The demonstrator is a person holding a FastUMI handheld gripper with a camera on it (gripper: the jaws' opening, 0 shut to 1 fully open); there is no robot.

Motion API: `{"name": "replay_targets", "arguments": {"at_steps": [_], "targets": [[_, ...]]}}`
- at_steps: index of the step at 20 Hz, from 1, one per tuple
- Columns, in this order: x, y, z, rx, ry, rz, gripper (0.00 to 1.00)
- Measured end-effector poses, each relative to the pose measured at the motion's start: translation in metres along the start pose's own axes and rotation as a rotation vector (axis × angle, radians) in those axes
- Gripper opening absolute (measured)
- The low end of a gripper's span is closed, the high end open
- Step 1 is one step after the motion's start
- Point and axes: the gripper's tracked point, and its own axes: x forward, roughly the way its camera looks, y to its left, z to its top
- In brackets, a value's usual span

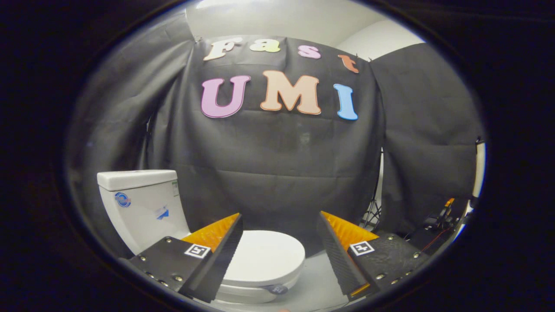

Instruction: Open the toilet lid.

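Your gripper [279, 242] sits at the bottom of the frame with its two fingers spread wide and nothing between the pads. The left finger [219, 255] rises from the lower left toward centre, and the right finger [342, 255] mirrors it from the lower right. Each has a black toothed inner face and an orange back, and each carries a small square marker [197, 250] on its black mount.

The toilet [190, 234] stands in the lower left of the frame, against the black cloth wall [277, 164]. Its white tank [141, 203] is at left, above and behind your left finger, with a blue round sticker on its front. The lid [266, 255] is down, flat and closed over the bowl [245, 294]. You see it low in the centre of the frame, in the gap between your fingers but closer to the left one, whose toothed face covers the lid's left edge. The fingers are above the lid and touch nothing. A small dark tag [275, 289] sits at the front rim just under the lid.

The floor [318, 281] beside the toilet is pale grey. At lower right, beyond your right finger, some dark gear with red wires [438, 225] lies near a stand's legs [373, 214].
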Motion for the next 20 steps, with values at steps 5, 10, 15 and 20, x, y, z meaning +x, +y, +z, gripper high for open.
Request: {"name": "replay_targets", "arguments": {"at_steps": [5,10,15,20], "targets": [[0.000,0.001,-0.002,-0.004,0.003,0.012,1.00],[0.002,0.001,-0.011,0.002,0.021,0.015,1.00],[0.011,-0.015,-0.040,0.046,0.104,-0.014,1.00],[0.023,-0.042,-0.098,0.134,0.273,-0.092,1.00]]}}
